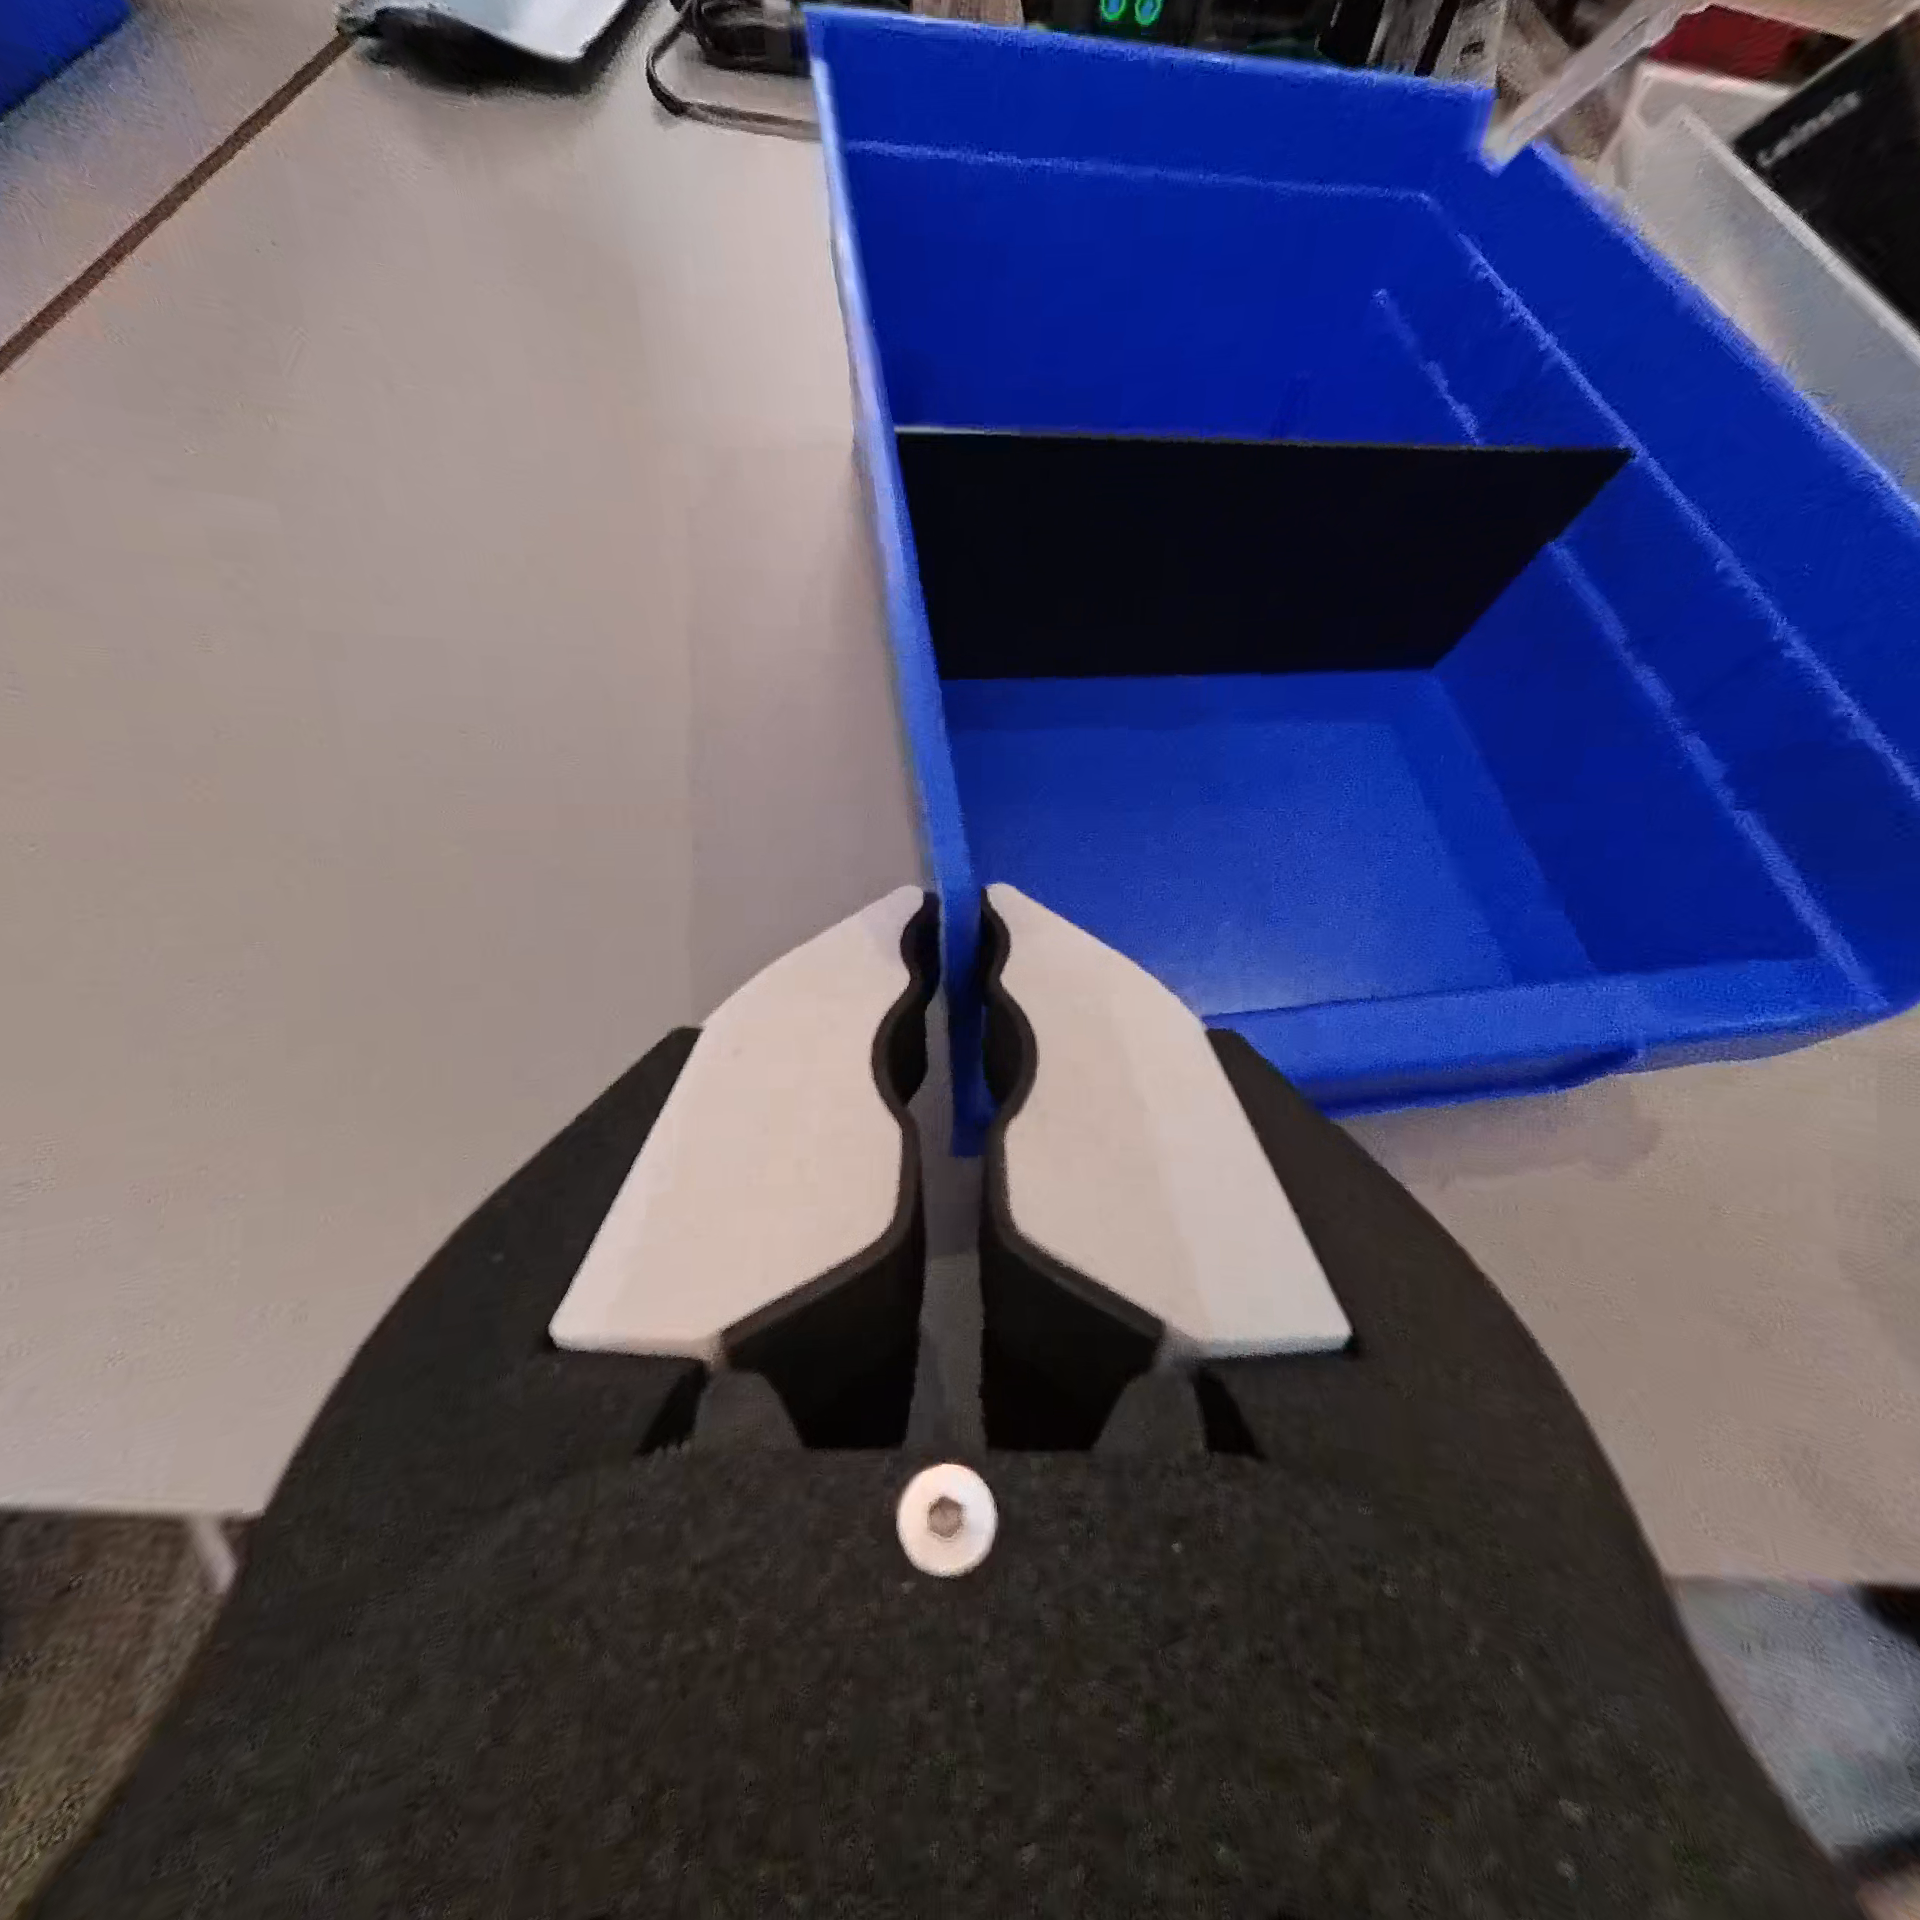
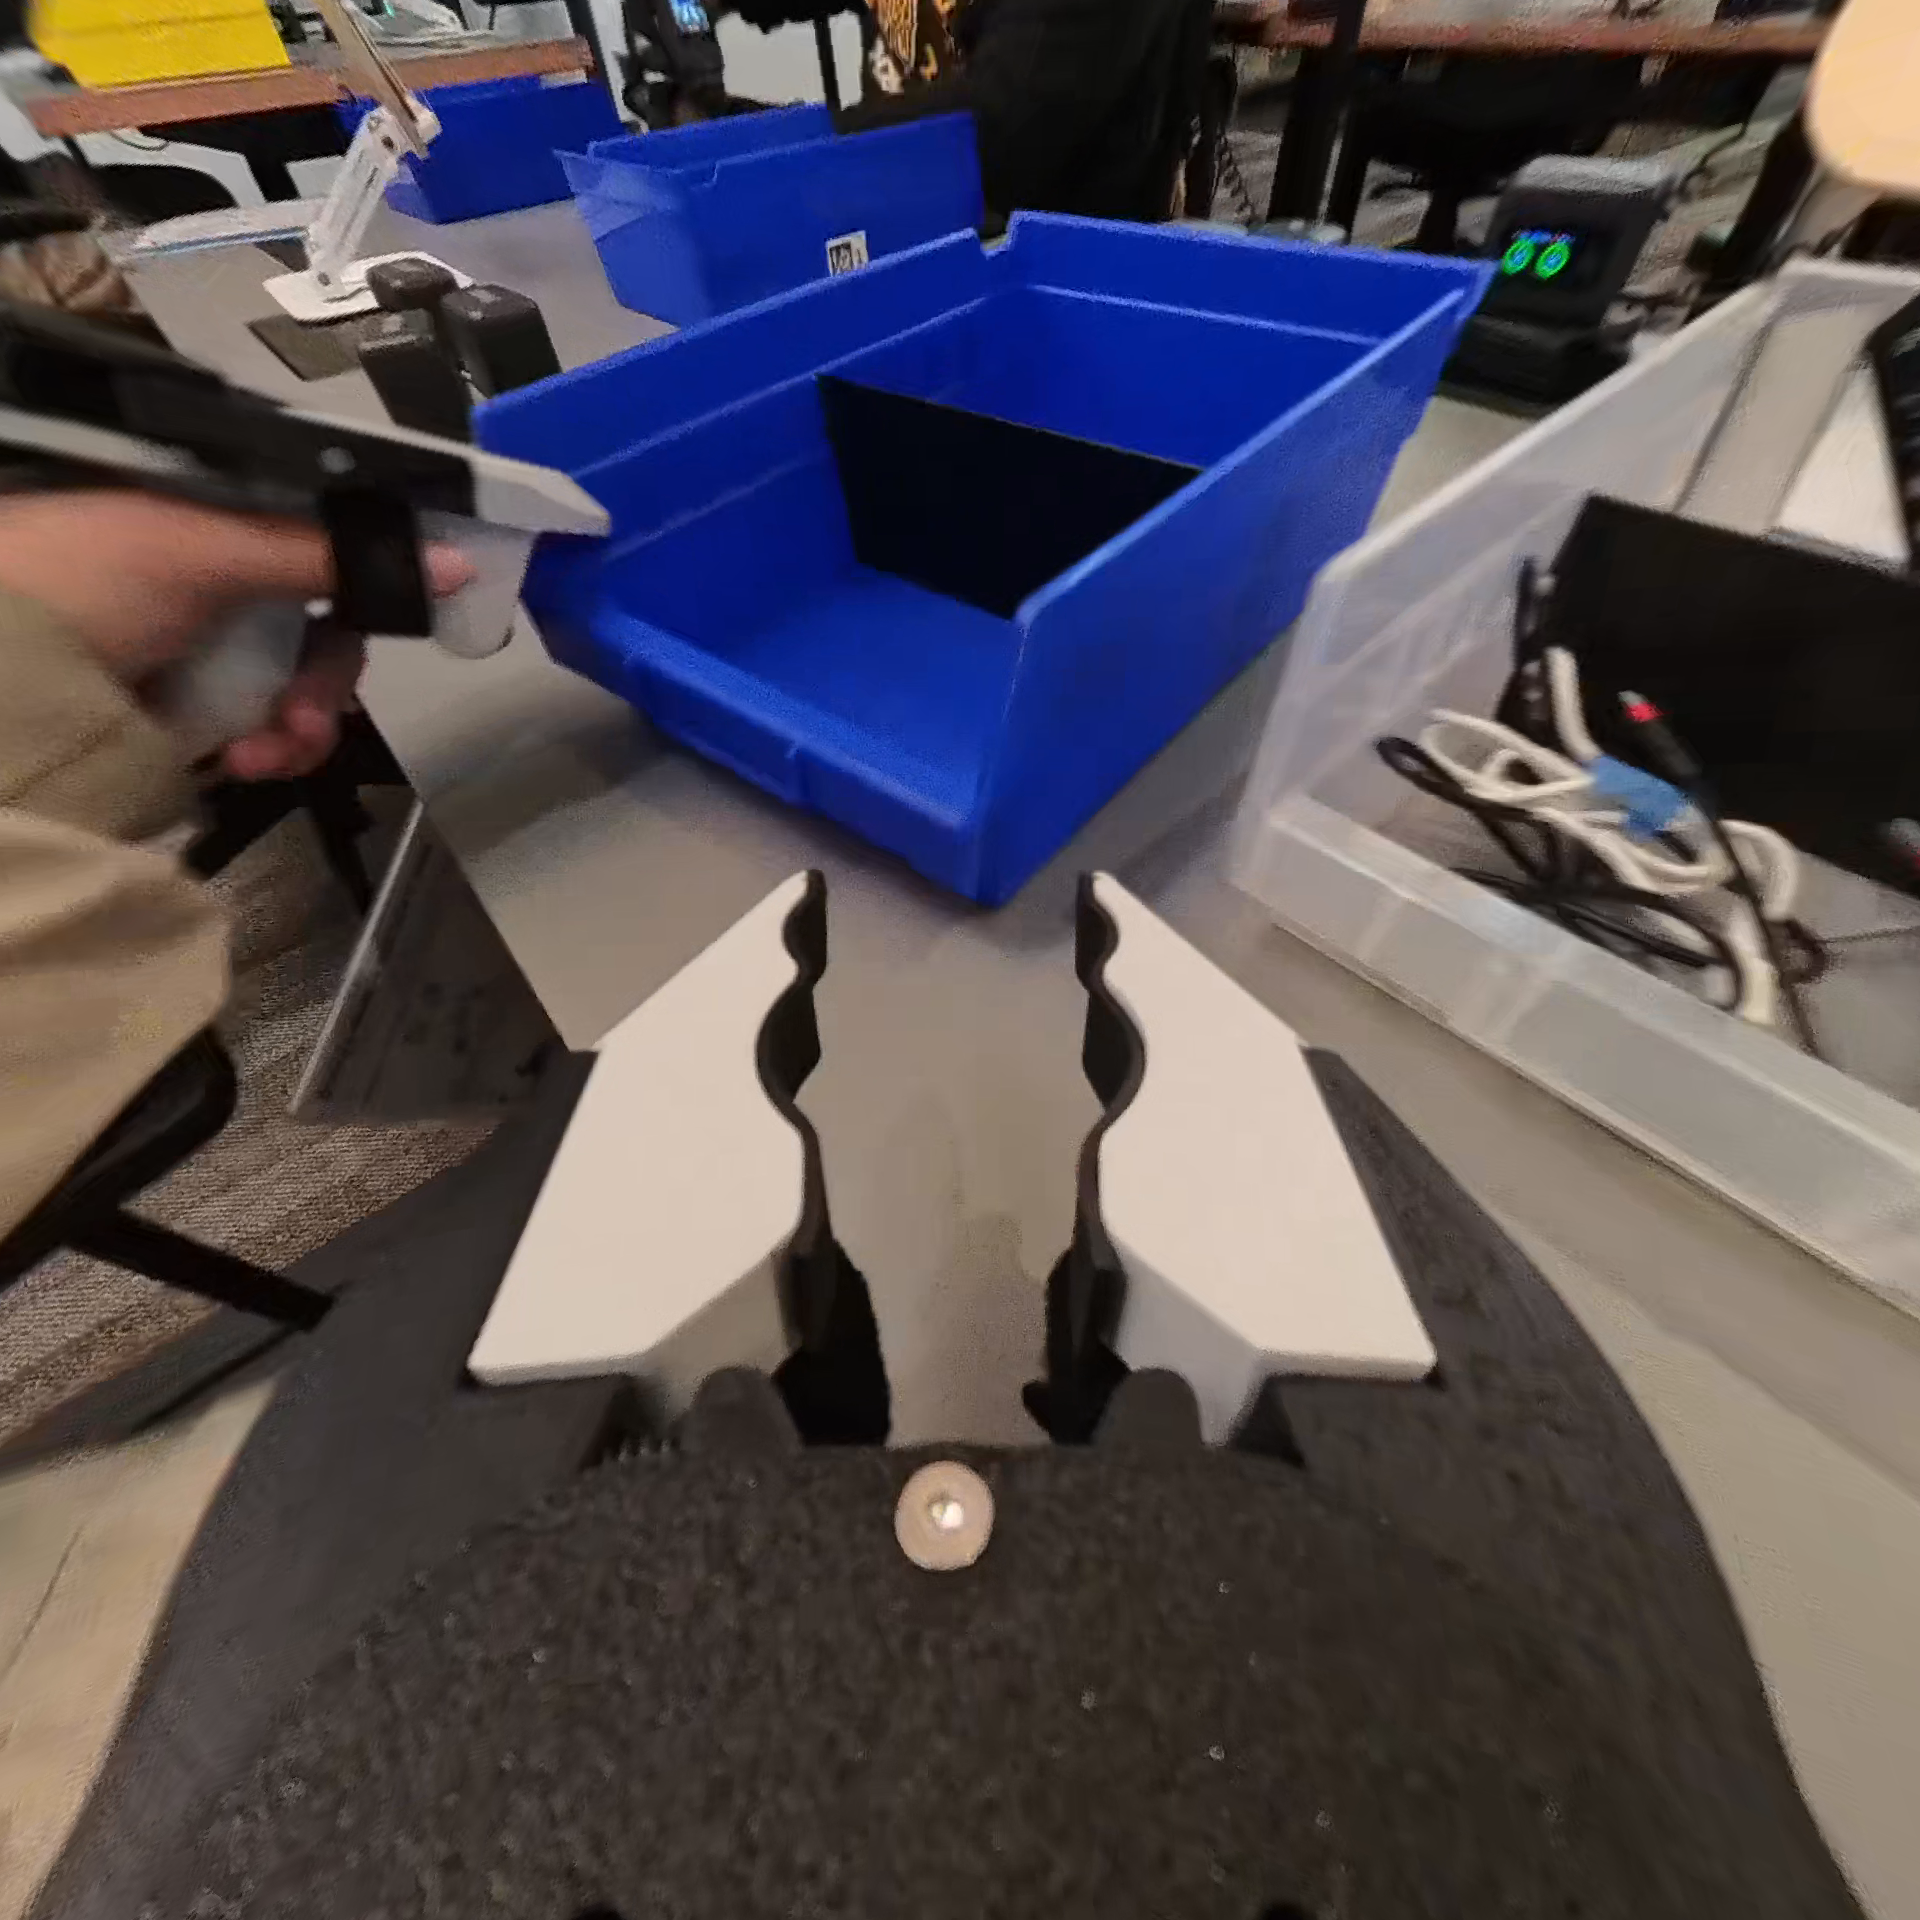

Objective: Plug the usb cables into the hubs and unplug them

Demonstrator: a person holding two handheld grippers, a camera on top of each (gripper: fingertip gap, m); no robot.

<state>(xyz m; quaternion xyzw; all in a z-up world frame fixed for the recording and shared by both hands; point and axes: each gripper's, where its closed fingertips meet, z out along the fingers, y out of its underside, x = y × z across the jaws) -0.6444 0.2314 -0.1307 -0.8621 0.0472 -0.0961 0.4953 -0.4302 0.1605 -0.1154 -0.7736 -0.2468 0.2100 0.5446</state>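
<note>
With the left hand-held gripper (image 1: pixel 961 925) clamped on the blue bin (image 1: pixel 1351 790) wall, slide it steadily across the worktop (image 1: pixel 416 623); the right hand-held gripper (image 2: pixel 951 894) hangs open, empty.

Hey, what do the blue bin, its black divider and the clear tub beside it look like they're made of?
Blue bin: likely moulded plastic, with thin walls, a uniform colour and a soft sheen. Black divider: a thin, flat, matte sheet, plastic or card; I cannot tell which. Clear tub: frosted, translucent plastic; cables show hazily through its wall.
</note>
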